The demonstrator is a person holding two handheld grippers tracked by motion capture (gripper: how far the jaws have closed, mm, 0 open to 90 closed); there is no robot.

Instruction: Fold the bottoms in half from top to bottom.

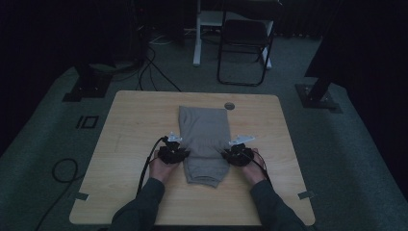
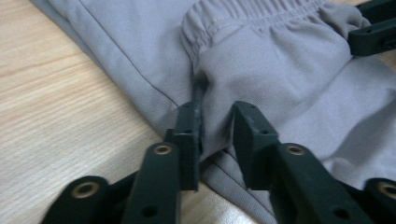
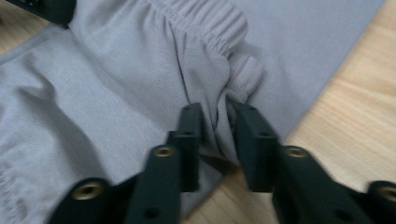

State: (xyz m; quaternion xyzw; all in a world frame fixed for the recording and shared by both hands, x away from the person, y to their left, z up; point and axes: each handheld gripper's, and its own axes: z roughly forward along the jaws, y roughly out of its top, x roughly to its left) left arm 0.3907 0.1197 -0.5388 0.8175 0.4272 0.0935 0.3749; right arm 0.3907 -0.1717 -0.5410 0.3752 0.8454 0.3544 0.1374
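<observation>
1. Trousers (image 1: 204, 139) of grey fabric lie folded on the table (image 1: 125, 144), directly between the two tools, with the elastic waistband (image 2: 252, 18) doubled over on top of the legs.
2. The left tool (image 1: 179, 153) pinches a ridge of cloth at the garment's left edge; in the left gripper view a fold of fabric stands between its jaws, just below the waistband's gathered corner.
3. The right tool (image 1: 233, 155) pinches the matching spot on the opposite edge, its jaws closed on bunched cloth beside the waistband's other corner (image 3: 233, 37).
4. Holding both side edges level probably lets the person lift or fold the garment evenly, without one side sagging or twisting.
5. Each grip takes in several layers, which likely keeps the existing fold together during the next move.
6. Beyond the tools, the far part of the trousers lies flat, near a small round insert (image 1: 229, 105) in the table.
</observation>
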